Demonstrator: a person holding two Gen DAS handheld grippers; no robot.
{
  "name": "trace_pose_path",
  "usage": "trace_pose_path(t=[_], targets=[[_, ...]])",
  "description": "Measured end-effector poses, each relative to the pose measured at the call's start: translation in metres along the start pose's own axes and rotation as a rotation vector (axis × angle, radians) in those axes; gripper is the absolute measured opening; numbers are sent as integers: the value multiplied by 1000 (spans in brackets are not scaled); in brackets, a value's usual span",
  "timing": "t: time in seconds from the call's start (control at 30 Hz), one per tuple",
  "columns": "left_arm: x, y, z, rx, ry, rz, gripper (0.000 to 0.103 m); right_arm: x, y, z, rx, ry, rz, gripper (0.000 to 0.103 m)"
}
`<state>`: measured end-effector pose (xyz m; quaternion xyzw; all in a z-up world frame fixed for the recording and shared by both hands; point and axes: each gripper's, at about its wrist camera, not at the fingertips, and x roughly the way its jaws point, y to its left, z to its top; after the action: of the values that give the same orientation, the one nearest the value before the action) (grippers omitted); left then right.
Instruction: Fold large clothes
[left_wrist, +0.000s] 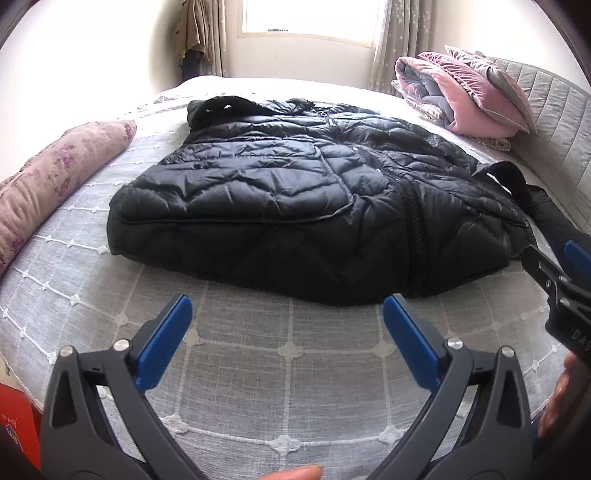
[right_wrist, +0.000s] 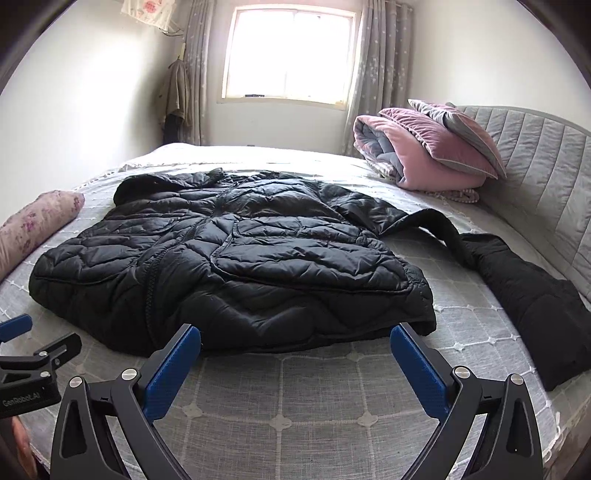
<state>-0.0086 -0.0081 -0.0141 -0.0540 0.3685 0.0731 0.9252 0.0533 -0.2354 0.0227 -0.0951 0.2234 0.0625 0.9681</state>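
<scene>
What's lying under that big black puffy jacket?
The black quilted jacket lies flat on the bed's grey checked bedspread, which shows all around it. Whatever sits directly beneath the jacket is covered, so I cannot tell.

I see the jacket (right_wrist: 229, 266) lying mid-frame on the bed (right_wrist: 332, 398). A bolster (right_wrist: 33, 225) sits at left, folded quilts (right_wrist: 417, 155) at upper right, and the window (right_wrist: 288, 51) behind.

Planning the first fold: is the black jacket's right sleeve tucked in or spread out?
Spread out. The sleeve trails sideways from the jacket across the bed.
</scene>
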Motion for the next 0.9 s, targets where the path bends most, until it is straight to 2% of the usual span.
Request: trace_pose_path(t=[0.3,0.6,0.9], targets=[[-4,1,3,-5,-32,0,103,-7,0,-1,-8,-40,-11,103],[-4,-11,0,60,-51,14,103,-11,5,-1,-24,-45,-12,103],[-3,-7,0,42,-47,4,103,-14,3,-1,-9,-52,2,103]])
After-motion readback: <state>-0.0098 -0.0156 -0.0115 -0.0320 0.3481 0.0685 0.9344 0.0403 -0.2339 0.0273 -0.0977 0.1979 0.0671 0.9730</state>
